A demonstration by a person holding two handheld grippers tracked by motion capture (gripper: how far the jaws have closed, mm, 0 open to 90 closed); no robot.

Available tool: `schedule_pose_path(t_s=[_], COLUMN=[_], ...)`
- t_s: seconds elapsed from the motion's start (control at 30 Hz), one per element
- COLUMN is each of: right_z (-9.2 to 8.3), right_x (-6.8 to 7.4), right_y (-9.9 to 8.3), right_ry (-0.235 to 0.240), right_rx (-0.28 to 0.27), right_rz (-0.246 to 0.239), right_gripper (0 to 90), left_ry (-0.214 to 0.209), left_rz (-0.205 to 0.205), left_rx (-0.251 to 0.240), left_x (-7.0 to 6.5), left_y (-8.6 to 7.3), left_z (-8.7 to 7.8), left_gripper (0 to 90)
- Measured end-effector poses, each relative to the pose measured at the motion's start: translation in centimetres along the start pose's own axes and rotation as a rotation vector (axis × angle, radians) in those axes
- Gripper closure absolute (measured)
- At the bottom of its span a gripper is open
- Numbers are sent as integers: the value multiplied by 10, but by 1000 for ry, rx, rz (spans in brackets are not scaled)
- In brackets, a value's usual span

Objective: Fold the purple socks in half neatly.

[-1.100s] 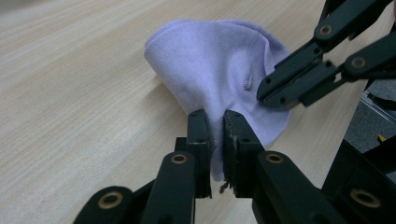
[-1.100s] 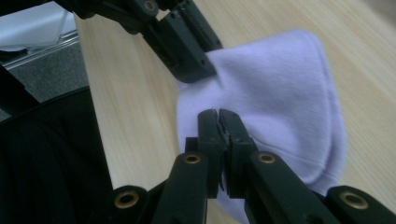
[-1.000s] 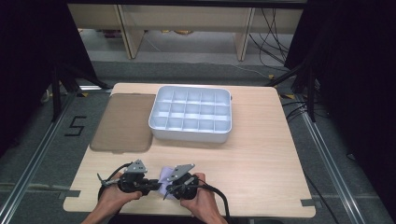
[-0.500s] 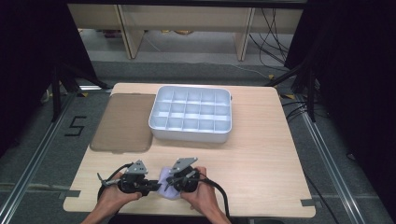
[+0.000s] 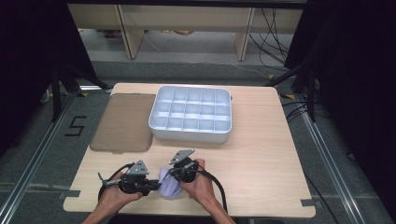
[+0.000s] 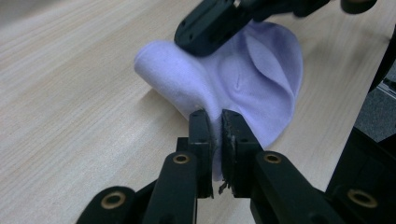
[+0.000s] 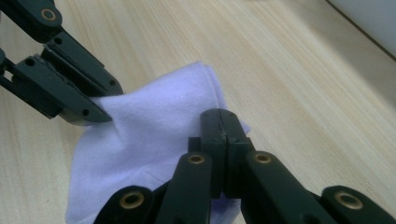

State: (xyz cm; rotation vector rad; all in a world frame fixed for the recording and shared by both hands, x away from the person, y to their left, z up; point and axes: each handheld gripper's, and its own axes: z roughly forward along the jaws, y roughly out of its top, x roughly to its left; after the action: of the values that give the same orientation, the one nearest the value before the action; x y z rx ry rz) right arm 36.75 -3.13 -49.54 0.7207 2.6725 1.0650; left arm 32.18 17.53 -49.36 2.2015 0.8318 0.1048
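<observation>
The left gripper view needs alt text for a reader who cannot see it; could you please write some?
The left gripper is shut on a fold of a pale lilac cloth lying on a light wooden table. The right gripper reaches in from the top and meets the cloth's upper edge.

Light wooden table (image 5: 261,154), bearing: a white compartmented tray (image 5: 191,114) sitting toward the far edge; a brown flat mat (image 5: 124,122) lying just beside the tray's left; a lavender cloth (image 5: 169,184) resting partly near the front edge.
</observation>
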Motion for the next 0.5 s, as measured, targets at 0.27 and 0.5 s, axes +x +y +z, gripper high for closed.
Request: schedule_pose_path(t_s=[0.27, 0.5], right_z=[-33, -30], right_x=[5, 12], right_y=[-5, -21], right_ry=[19, 62], right_rx=[-8, 66], right_rz=[42, 22], right_gripper=[900, 900], left_ry=[7, 11], left_rz=[15, 24], left_rx=[3, -19], left_x=[1, -4], left_y=[0, 2], left_z=[-4, -6], left_gripper=[824, 823])
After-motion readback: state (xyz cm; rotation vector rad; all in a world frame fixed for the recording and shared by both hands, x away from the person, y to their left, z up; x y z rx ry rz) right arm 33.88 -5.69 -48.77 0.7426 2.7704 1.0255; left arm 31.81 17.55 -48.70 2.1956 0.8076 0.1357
